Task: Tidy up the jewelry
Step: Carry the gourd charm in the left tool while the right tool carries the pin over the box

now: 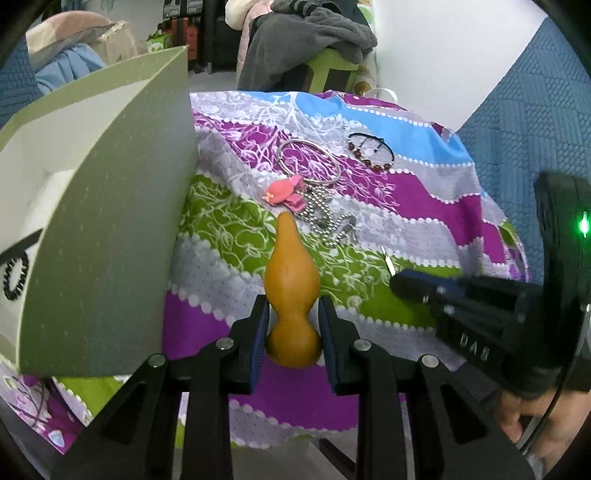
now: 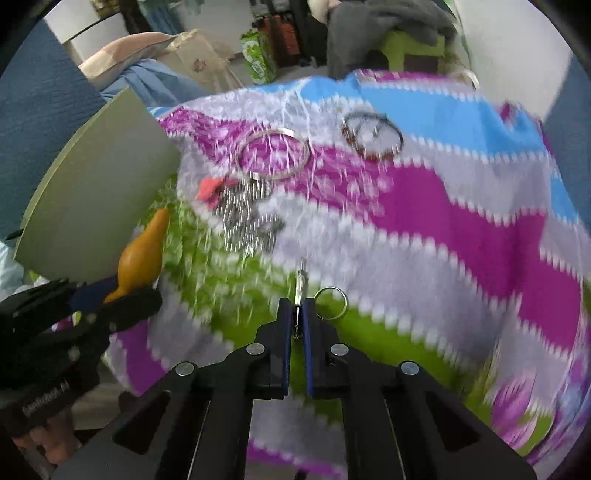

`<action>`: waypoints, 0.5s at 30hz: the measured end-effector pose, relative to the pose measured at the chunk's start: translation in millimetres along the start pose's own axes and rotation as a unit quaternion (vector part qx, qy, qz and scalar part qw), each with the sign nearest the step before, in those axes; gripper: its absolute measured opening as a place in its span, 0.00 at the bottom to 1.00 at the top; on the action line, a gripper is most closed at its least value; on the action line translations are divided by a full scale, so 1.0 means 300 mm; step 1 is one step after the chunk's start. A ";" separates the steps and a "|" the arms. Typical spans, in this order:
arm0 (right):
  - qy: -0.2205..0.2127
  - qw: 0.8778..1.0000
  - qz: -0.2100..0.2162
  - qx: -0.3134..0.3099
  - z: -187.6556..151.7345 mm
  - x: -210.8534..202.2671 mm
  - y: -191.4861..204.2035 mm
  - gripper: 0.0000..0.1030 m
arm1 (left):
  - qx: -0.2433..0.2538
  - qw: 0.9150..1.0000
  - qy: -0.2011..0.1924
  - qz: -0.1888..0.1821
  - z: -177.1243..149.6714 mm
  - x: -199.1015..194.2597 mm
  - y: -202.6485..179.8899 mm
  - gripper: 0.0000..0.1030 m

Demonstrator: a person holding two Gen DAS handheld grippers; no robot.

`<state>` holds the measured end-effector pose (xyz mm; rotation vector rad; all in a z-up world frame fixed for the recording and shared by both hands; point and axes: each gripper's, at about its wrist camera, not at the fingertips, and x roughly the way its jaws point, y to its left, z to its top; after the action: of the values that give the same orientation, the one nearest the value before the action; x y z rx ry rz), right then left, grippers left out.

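My left gripper (image 1: 292, 308) is shut on an orange gourd-shaped pendant (image 1: 291, 280), pinched at its waist, neck pointing away; the same pendant (image 2: 142, 254) shows at the left of the right wrist view. My right gripper (image 2: 296, 308) is shut on a thin silver metal charm (image 2: 301, 280) with a key ring (image 2: 332, 301) hanging beside the blue pads. On the patterned cloth (image 1: 406, 192) lie a silver bangle (image 1: 308, 162), a red bead bracelet (image 1: 371, 151), a pink hair clip (image 1: 284, 192) and a ball chain (image 1: 328, 218).
A green box (image 1: 110, 229) with white compartments stands open at the left; a black hair tie (image 1: 14, 277) lies inside it. Blue sofa upholstery (image 1: 535, 122) borders the cloth on the right. Piled clothes (image 1: 306, 33) sit behind.
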<state>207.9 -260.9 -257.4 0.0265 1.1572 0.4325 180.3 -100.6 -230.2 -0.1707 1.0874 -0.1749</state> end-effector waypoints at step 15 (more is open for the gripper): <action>-0.004 0.999 -0.033 -0.010 -0.039 -0.015 0.036 0.14 | -0.007 0.999 0.003 -0.032 -0.005 -0.039 -0.005 0.27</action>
<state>192.5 -254.9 -255.6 -0.0269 1.1429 0.3854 173.8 -99.6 -220.4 -0.2186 1.0901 -0.2255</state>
